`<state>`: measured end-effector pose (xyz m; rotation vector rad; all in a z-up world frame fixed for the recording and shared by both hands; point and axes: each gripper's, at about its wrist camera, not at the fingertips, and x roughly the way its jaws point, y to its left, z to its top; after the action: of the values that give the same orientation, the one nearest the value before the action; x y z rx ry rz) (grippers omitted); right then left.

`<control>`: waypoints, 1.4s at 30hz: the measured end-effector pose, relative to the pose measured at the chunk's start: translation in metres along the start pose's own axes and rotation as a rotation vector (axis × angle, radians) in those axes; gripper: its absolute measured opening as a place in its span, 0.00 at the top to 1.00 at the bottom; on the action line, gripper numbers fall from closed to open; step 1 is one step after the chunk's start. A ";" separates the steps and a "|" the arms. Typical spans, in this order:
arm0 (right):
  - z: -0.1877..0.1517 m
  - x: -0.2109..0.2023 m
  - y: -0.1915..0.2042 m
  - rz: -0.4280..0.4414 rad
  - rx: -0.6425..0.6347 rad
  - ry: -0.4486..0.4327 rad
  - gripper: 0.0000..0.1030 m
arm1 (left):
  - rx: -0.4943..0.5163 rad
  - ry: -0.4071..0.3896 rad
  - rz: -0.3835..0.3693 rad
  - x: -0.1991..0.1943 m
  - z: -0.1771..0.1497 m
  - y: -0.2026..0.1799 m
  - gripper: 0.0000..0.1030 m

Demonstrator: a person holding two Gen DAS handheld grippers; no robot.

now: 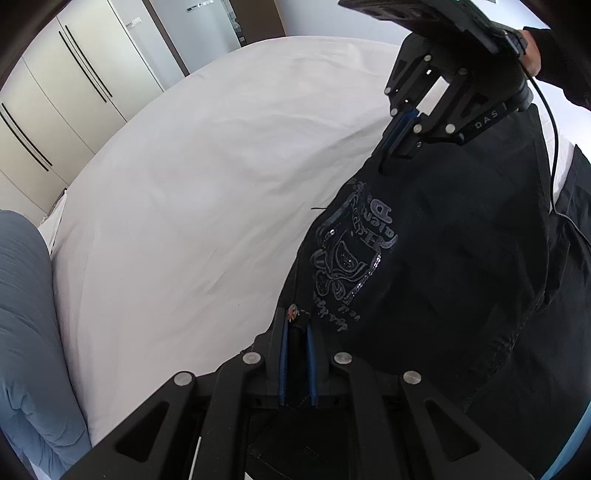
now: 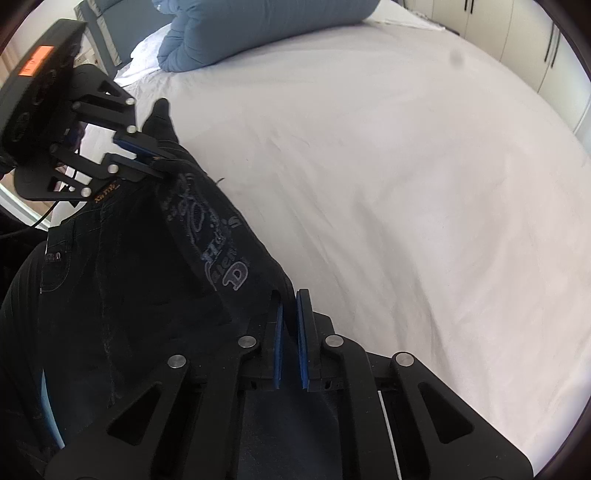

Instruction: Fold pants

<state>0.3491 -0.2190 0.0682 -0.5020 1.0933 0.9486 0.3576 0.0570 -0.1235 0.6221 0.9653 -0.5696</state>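
Observation:
The black pants [image 1: 443, 258], with a grey printed emblem, hang stretched between my two grippers above the white bed; they also show in the right wrist view [image 2: 129, 277]. My left gripper [image 1: 297, 325] is shut on the waistband edge near a small rivet; it also shows in the right wrist view [image 2: 155, 155]. My right gripper [image 2: 290, 306] is shut on the other end of the fabric edge; it also shows in the left wrist view [image 1: 395, 147].
The white bed sheet [image 2: 388, 184] spreads wide in front of the pants. A blue folded duvet [image 2: 258, 26] lies at the head of the bed. White wardrobe doors [image 1: 66, 96] stand beyond the bed.

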 end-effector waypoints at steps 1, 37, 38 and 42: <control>-0.002 -0.004 0.007 -0.013 -0.007 -0.011 0.96 | -0.006 -0.003 0.001 -0.001 -0.001 -0.001 0.92; -0.148 0.044 0.412 -0.467 -0.805 0.165 0.98 | 0.417 0.024 0.189 -0.051 -0.151 -0.174 0.95; -0.149 0.045 0.424 -0.465 -0.804 0.161 0.98 | 0.420 0.026 0.186 -0.050 -0.152 -0.174 0.95; -0.145 0.045 0.438 -0.455 -0.798 0.158 0.98 | 0.460 0.032 0.189 -0.051 -0.163 -0.178 0.95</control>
<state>-0.0888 -0.0790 0.0109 -1.4326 0.6499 0.9190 0.1196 0.0575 -0.1885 1.1234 0.7965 -0.6174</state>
